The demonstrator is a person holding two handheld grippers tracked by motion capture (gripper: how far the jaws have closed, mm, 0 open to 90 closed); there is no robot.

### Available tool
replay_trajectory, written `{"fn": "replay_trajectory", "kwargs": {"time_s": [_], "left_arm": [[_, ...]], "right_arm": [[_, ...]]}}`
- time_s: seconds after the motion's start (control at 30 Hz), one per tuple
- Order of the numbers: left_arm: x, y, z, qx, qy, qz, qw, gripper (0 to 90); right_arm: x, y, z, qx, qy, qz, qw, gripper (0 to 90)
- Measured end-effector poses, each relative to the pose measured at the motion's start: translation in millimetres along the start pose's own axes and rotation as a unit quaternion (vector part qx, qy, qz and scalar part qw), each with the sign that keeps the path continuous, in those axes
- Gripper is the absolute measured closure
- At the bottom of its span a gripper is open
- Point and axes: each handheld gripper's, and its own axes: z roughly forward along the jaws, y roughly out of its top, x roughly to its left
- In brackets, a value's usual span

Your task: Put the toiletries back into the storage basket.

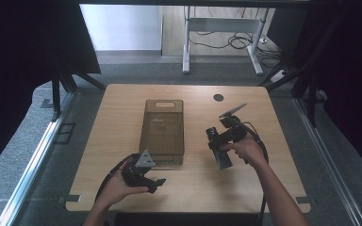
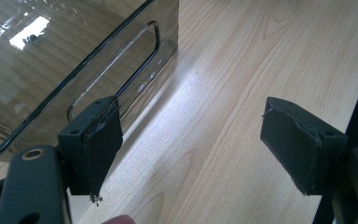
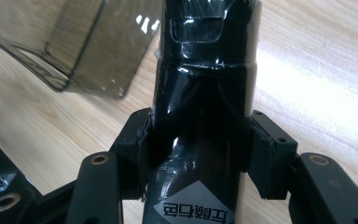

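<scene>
A smoky, see-through bin (image 1: 162, 132) lies lengthwise at the middle of the worktop (image 1: 264, 188), its handle slot toward the far edge. The right gripper (image 1: 215, 141), held right of the bin and nearer the right edge, is clenched on a black bottle (image 1: 222, 160). In the right gripper view the bottle (image 3: 205, 93) stands straight up between the two pads (image 3: 266, 154), which press its glossy sides just above a grey label; a corner of the bin (image 3: 74, 46) shows beyond it on the left. Which end of the bottle points away is hard to judge from the close view. The left gripper (image 1: 158, 182) sits near the front edge, just before the bin's near end. Its jaws are spread wide with bare wood between them, and the bin's slotted wall (image 2: 116, 70) lies just outside the left pad (image 2: 95, 144).
</scene>
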Motion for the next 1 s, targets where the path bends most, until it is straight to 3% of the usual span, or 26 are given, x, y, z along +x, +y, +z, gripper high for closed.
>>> {"fn": "replay_trajectory", "kwargs": {"time_s": [0.2, 1.0], "left_arm": [[-0.2, 0.0, 0.6, 0.001, 0.0, -0.001, 1.0, 20.8], [-0.1, -0.1, 1.2, 0.003, -0.002, 0.003, 1.0, 20.8]], "right_arm": [[5.6, 6.6, -4.4, -0.008, 0.009, -0.002, 0.9999, 47.1], [37.8, 40.3, -11.2, -0.01, 0.011, -0.023, 0.9996, 47.1]]}}
